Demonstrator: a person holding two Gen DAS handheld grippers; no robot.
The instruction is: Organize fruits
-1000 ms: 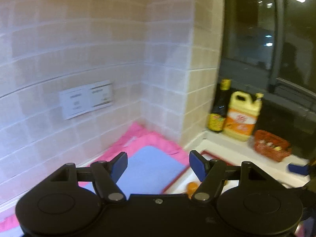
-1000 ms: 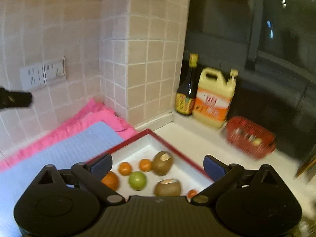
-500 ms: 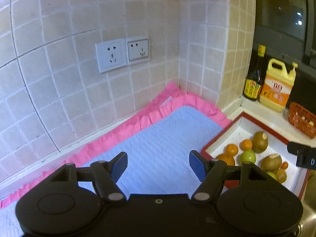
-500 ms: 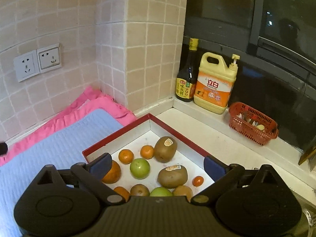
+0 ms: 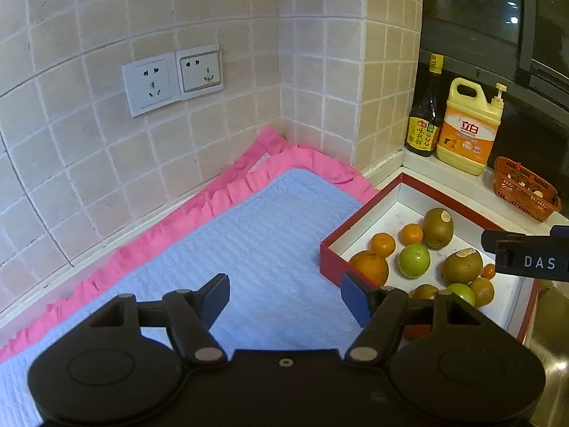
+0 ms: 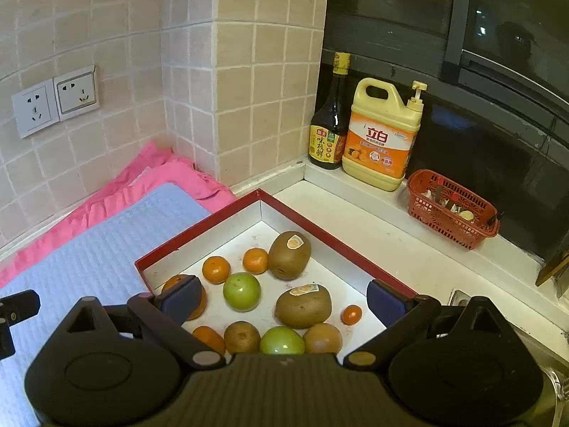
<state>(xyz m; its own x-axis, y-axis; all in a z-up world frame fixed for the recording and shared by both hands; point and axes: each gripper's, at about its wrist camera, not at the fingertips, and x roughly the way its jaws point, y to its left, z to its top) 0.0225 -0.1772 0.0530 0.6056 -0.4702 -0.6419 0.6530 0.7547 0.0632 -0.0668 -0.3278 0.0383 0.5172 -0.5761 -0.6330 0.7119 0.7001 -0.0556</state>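
A red-rimmed white tray (image 6: 199, 240) (image 5: 359, 226) holds several fruits: oranges (image 6: 216, 269), kiwis (image 6: 289, 255), green fruits (image 6: 242, 291) and a tiny orange one (image 6: 351, 314). My right gripper (image 6: 281, 300) is open and empty, hovering over the tray's near half. My left gripper (image 5: 284, 293) is open and empty above the blue mat (image 5: 249, 242), just left of the tray. One finger of the right gripper (image 5: 526, 258) shows at the right of the left wrist view.
The blue mat (image 6: 89, 249) has a pink frill (image 5: 177, 213) along the tiled wall. A dark sauce bottle (image 6: 329, 124), a yellow detergent jug (image 6: 384, 138) and a small red basket (image 6: 451, 210) stand on the back ledge. A steel sink edge (image 6: 554, 366) lies at right.
Both grippers have tilted down from the wall toward the counter and steadied; the tray and fruit now fill the lower views. Both stay open and empty.
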